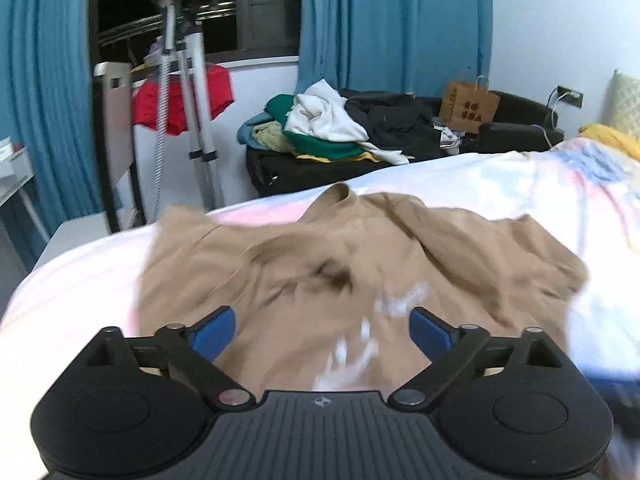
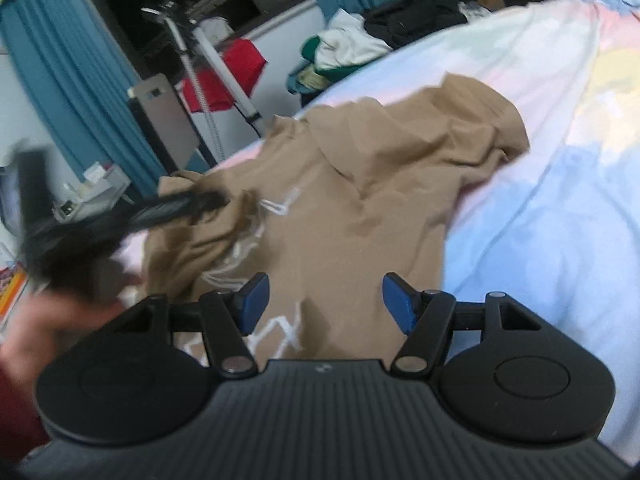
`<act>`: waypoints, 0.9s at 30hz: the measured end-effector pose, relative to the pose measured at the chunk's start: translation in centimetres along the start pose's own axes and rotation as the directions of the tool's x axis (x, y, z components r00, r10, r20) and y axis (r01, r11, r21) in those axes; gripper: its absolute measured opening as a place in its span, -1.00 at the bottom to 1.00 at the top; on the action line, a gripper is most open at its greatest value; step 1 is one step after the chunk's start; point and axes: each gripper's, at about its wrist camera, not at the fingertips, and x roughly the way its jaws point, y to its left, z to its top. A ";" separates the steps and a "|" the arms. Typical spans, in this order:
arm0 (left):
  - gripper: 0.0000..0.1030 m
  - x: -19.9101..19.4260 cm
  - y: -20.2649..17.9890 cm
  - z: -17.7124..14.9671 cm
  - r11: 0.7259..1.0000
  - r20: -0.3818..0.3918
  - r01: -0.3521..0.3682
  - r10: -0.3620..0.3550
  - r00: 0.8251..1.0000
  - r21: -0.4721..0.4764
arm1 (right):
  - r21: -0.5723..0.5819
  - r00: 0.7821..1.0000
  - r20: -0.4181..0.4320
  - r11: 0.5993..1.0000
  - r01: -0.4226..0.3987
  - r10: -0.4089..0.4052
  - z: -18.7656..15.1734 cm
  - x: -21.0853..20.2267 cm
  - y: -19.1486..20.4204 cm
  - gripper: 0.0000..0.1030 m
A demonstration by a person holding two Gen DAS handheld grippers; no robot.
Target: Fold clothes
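Tan shirt (image 1: pixel 360 264) lies rumpled, seemingly print-side up.

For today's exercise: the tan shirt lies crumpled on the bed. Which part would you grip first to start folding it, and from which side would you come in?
Probably grip the tan shirt at its near hem, coming in low from the near bed edge. The hem lies closest and fairly flat under both open grippers, the right gripper and the left gripper, while the collar and far sleeve are bunched farther away.
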 end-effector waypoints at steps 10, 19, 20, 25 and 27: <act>0.83 -15.8 9.4 -10.2 0.928 -0.270 -0.069 -0.035 0.962 -0.365 | -0.049 0.996 0.017 0.995 -0.092 0.093 -0.2 -2.9 2.0 0.28; 0.48 -18.8 12.5 -17.1 0.803 -0.411 -0.073 -0.222 0.884 -0.591 | -0.101 0.986 -0.033 0.981 -0.164 0.162 -2.0 -7.5 3.3 0.28; 0.42 -19.0 12.1 -17.2 0.821 -0.424 -0.071 -0.216 0.880 -0.566 | -0.105 0.986 -0.029 0.980 -0.167 0.165 -2.0 -7.8 3.4 0.28; -0.07 -20.5 9.4 -17.5 0.901 -0.486 -0.070 -0.164 0.859 -0.427 | -0.081 0.987 -0.035 0.984 -0.157 0.155 -2.2 -7.7 3.1 0.28; -0.55 -21.5 7.7 -17.0 0.931 -0.484 -0.067 -0.124 0.866 -0.358 | -0.065 0.987 -0.044 0.986 -0.155 0.152 -2.2 -7.4 2.7 0.28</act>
